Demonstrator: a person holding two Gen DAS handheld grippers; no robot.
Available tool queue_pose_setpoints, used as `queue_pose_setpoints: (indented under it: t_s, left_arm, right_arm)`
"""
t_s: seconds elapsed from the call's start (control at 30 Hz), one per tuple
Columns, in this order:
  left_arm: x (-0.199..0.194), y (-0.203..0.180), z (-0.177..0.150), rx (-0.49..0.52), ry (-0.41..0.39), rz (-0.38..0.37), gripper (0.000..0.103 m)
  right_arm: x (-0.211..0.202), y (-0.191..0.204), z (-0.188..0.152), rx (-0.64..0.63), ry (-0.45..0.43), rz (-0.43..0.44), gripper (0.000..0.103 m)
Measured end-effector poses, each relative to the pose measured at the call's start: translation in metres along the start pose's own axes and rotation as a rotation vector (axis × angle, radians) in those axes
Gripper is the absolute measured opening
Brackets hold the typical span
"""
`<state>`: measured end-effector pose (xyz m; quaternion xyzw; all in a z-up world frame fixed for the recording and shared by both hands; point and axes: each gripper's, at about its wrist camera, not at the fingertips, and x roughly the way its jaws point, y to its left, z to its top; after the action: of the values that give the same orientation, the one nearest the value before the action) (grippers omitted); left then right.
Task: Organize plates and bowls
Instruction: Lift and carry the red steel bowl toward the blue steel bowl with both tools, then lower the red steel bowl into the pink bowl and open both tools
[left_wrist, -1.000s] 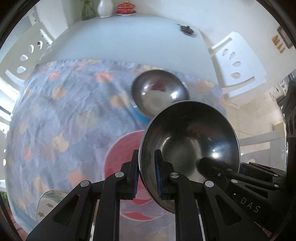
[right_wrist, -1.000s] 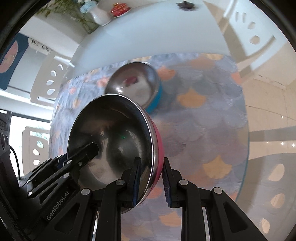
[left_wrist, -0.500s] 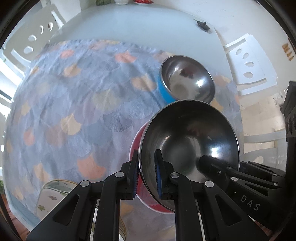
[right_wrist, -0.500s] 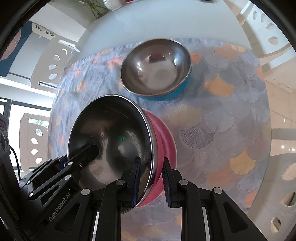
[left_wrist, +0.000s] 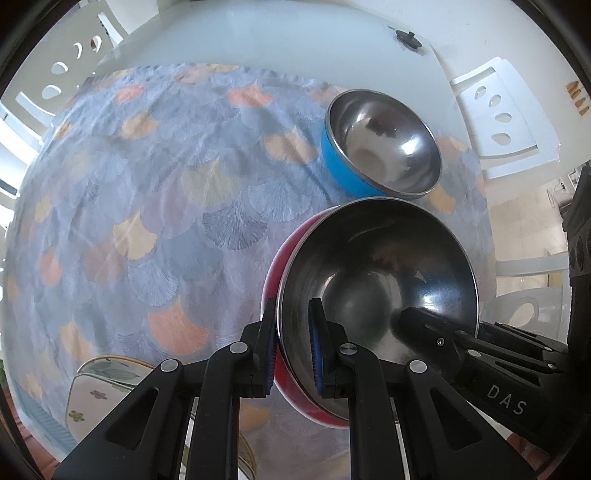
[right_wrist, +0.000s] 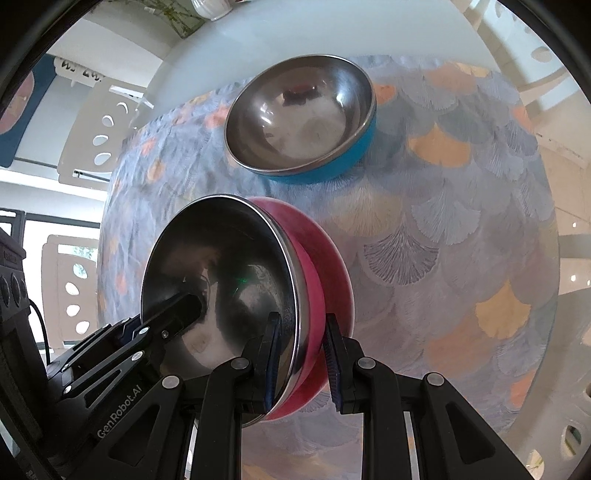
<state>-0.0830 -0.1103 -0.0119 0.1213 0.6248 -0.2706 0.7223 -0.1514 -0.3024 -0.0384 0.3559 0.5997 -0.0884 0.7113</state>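
Note:
A steel bowl with a red outside (left_wrist: 380, 280) (right_wrist: 317, 280) is held above the patterned cloth by both grippers. My left gripper (left_wrist: 293, 343) is shut on its left rim, one finger inside and one outside. My right gripper (right_wrist: 301, 362) is shut on its right rim the same way. Each gripper's finger shows inside the bowl in the other's view. A steel bowl with a blue outside (left_wrist: 384, 144) (right_wrist: 301, 118) sits upright on the cloth just beyond the red bowl, apart from it.
A floral plate (left_wrist: 103, 387) lies at the near left on the cloth (left_wrist: 166, 192). White chairs (left_wrist: 502, 114) stand around the table. A small dark object (left_wrist: 408, 37) and a vase (right_wrist: 210, 5) sit at the far side of the bare tabletop.
Both grippers have carried the red bowl forward toward the blue bowl, which now looks larger and closer. The grip on the red bowl is unchanged.

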Motion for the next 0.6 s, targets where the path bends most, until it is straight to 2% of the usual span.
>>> queue_pose_setpoints:
  t_s: [0.43,0.6]
  left_arm:
    - [0.0016,0.005,0.0002,-0.009,0.001,-0.022,0.012]
    - [-0.0008,0.0027,0.0007,-0.015,0.007,0.0,0.014]
  right_arm:
    - [-0.0057,-0.0041,-0.0006,0.012,-0.031,-0.005,0.022]
    - [-0.0056,-0.0025,0.0001,0.017,-0.03,-0.024,0.022]
